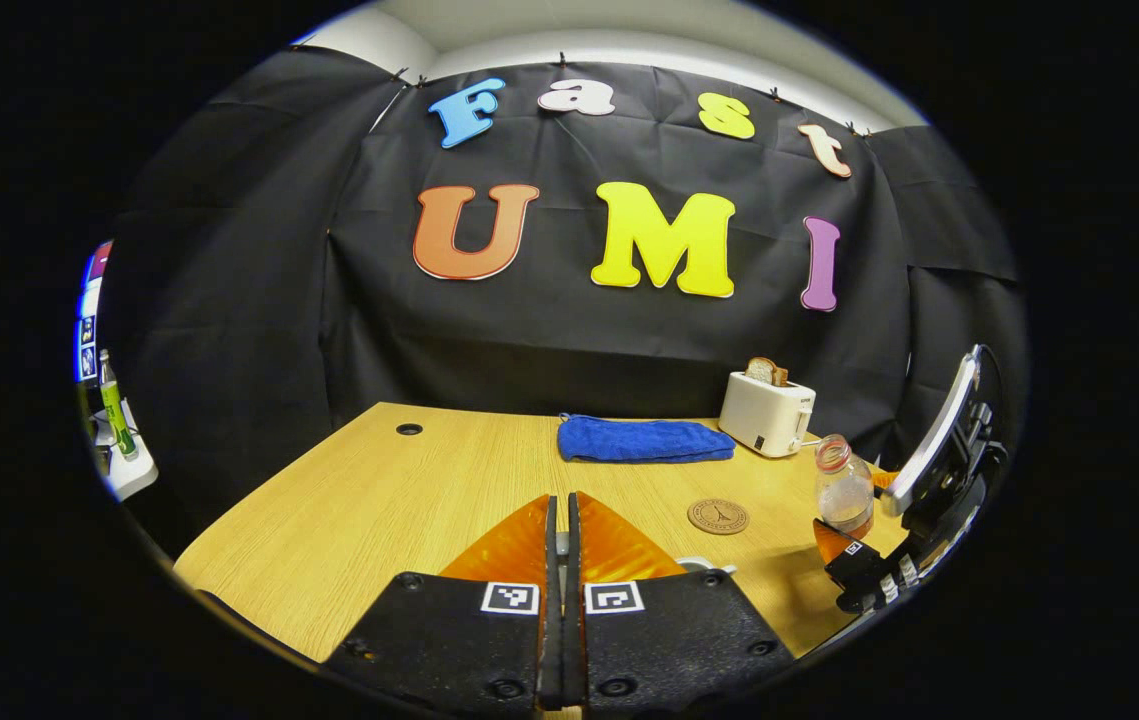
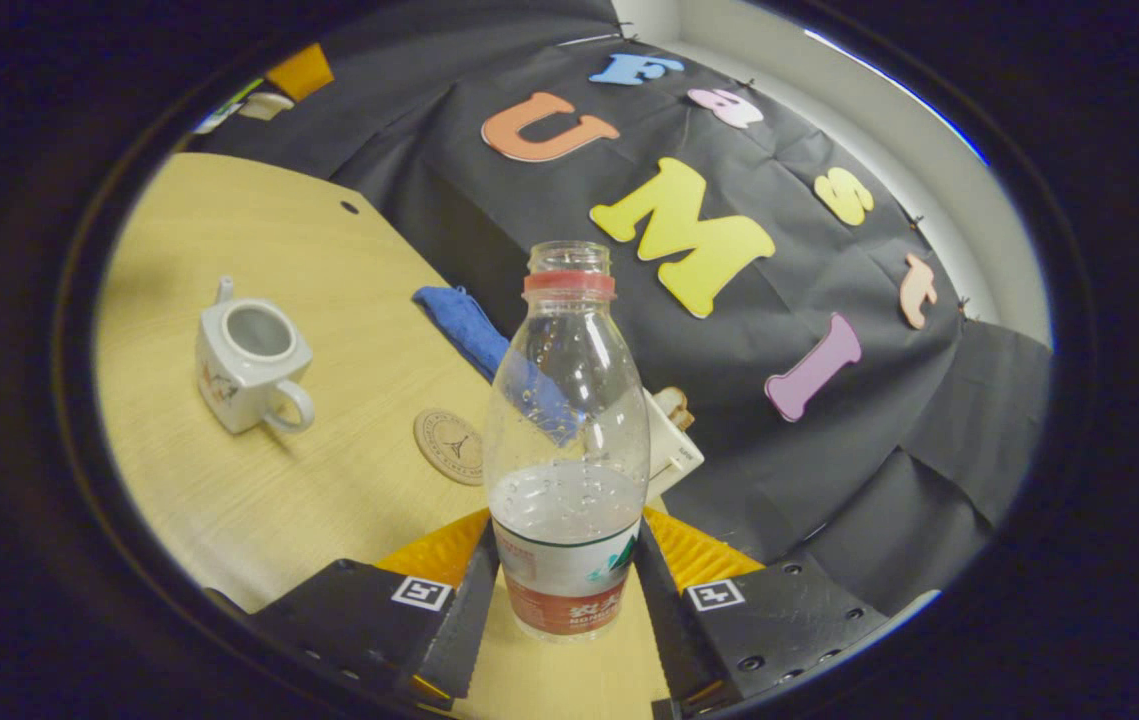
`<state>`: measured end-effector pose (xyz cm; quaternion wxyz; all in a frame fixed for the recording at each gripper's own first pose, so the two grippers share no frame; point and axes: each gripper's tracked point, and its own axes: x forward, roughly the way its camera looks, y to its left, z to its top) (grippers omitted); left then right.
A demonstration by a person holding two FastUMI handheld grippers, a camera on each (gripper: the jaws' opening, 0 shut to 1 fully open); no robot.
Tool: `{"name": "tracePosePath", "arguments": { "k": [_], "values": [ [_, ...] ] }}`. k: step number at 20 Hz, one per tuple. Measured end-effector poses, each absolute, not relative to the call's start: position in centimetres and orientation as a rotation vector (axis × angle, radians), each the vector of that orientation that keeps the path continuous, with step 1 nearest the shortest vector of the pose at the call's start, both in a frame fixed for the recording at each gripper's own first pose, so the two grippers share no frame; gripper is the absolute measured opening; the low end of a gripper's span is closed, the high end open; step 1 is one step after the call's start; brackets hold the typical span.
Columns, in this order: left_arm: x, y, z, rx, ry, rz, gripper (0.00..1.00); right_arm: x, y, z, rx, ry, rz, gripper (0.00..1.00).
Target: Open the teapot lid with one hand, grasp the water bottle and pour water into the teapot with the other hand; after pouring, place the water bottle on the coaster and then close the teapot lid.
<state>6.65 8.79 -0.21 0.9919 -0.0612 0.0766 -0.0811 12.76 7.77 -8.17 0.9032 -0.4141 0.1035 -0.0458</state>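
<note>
Right tongs (image 2: 566,590): they pinched the water bottle (image 2: 567,440) low down, one finger on each side of its label.
Left tongs (image 1: 559,560): the two fingers were pressed together. Something thin may have sat between them, maybe the teapot lid, but I could not tell.
Water bottle: it stood upright, cap off, about half full. In the left gripper view it sat at about 4 o'clock (image 1: 843,487), with the right tongs (image 1: 864,560) around its base.
Teapot (image 2: 247,365): at about 9 o'clock in the right gripper view, on the table (image 2: 259,500), lid off, mouth open and looking dry inside.
Coaster (image 2: 451,446): between the teapot and the bottle, near the bottle, nothing on it.
Other things: a blue cloth (image 1: 644,440) and a toaster (image 1: 767,412) stood at the back, near 1 o'clock in the left gripper view.
Step now: bottle gripped, pouring not yet done.
Next move: carry the bottle over the teapot's open mouth, then tip it slowly so no water spills.
</note>
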Motion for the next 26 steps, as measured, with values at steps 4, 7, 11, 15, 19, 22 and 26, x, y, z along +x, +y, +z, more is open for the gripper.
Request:
{"name": "tracePosePath", "arguments": {
  "k": [4, 7, 11, 15, 19, 22, 26],
  "values": [
    [6.4, 9.1, 0.0, -0.12, 0.145, -0.165, 0.03, 12.7, 7.9, -8.0, -1.009, 0.173, -0.109, 0.7],
    [6.4, 9.5, -0.3, -0.118, 0.153, -0.165, 0.03, 12.6, 8.6, -8.8, -1.102, 0.163, -0.092, 0.7],
    [6.7, 9.6, -0.8, -0.105, 0.167, -0.161, 0.03, 12.6, 9.6, -8.7, -1.233, 0.128, -0.077, 0.7],
    [6.8, 9.8, -1.1, -0.078, 0.175, -0.151, 0.03, 13.0, 10.2, -9.3, -1.356, 0.113, -0.05, 0.72],
    [6.6, 9.7, -1.3, -0.047, 0.179, -0.154, 0.03, 13.4, 10.3, -8.9, -1.479, 0.081, -0.044, 0.7],
    [6.7, 10.2, -1.6, -0.016, 0.182, -0.138, 0.03, 13.5, 10.3, -8.2, -1.564, 0.047, -0.048, 0.7],
    [6.8, 10.6, -1.5, -0.027, 0.185, -0.125, 0.03, 13.7, 10.3, -7.0, -1.649, 0.004, -0.068, 0.72]
  ]
}}
